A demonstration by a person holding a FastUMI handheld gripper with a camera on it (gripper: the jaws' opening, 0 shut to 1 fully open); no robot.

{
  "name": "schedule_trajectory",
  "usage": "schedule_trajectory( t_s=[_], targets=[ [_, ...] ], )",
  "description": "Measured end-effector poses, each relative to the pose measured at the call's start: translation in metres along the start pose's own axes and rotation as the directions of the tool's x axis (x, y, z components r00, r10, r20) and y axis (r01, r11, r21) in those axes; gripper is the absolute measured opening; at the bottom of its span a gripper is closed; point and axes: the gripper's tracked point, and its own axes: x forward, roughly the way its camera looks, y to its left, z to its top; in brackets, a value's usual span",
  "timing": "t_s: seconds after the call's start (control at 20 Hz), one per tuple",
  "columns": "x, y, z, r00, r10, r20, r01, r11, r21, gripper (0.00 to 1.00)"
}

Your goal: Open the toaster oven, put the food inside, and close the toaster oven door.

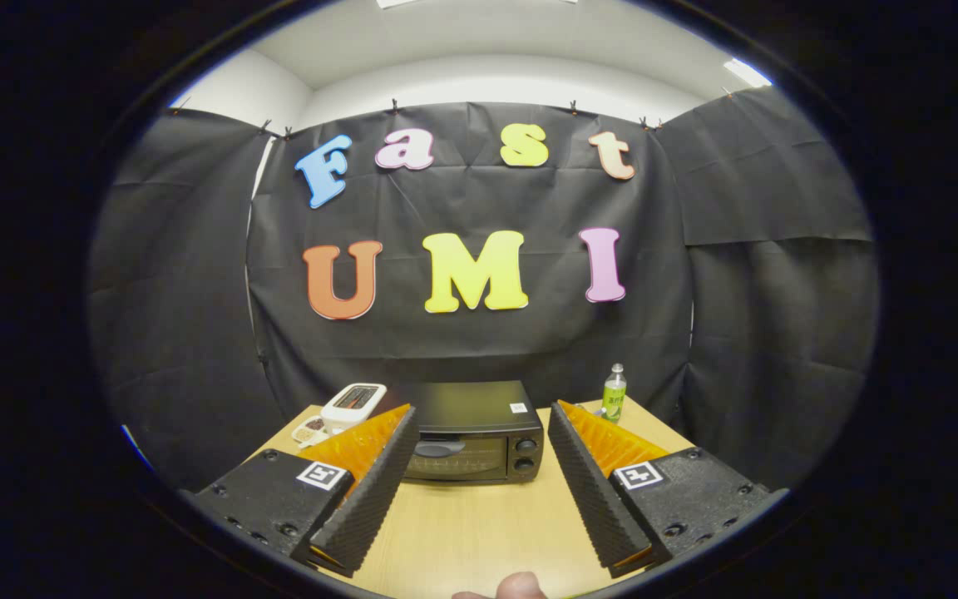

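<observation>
Your toaster oven sits at the far middle of the counter, straight ahead at twelve o'clock from the claw, well beyond the fingertips and framed in the gap between them. Its door looks closed, so I judge nothing is done yet: opening, loading and closing are all left to you.

The claw is spread wide and has hold of nothing.

Counting outward: one oven with two knobs on its right side. At about ten o'clock, just beside the oven, stands one white appliance, and in front of it a small dish of what may be the food; I cannot tell how many pieces. At two o'clock stands one green bottle, upright near the counter's far edge. One fingertip shows at six o'clock.
</observation>
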Motion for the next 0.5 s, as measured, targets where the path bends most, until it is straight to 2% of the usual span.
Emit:
schedule_trajectory(
  t_s=[0.25,0.5],
  targets=[
    [0.017,-0.007,-0.014,1.000,-0.009,-0.024,0.009,1.000,0.006,1.00],
    [0.062,0.004,-0.050,0.997,0.002,-0.075,-0.001,1.000,0.015,1.00]
  ],
)
